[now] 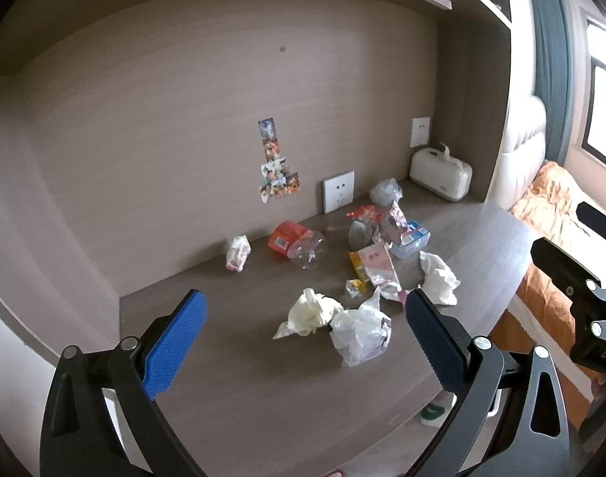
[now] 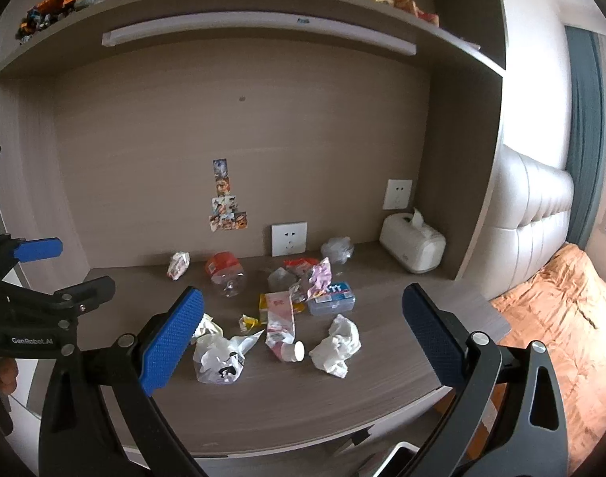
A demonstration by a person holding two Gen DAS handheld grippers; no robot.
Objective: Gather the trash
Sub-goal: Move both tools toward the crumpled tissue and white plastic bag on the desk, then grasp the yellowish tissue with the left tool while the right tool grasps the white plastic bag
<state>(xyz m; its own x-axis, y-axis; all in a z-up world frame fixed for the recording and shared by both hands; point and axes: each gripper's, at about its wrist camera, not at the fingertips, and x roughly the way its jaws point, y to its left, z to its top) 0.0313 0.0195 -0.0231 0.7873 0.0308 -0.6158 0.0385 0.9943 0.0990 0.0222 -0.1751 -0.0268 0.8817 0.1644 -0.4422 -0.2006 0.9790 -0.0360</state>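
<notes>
Trash [image 2: 279,318] lies scattered across the desk [image 2: 382,409]: tissues, wrappers, a clear bottle [image 1: 307,253]. Nothing appears collected yet. Left gripper [image 1: 304,314] and right gripper [image 2: 303,310] both hover spread wide, holding nothing. The whole job seems left.

- The left wrist view looks forward and down over the desk [image 1: 231,389] from its near left edge, facing the back wall.
- The right wrist view sits further right and higher, also showing the shelf [image 2: 263,8].
- Both share the trash [image 1: 358,270] [image 2: 287,310], outlet [image 1: 338,196] [image 2: 289,238] and tissue box [image 1: 441,179] [image 2: 412,248].
</notes>
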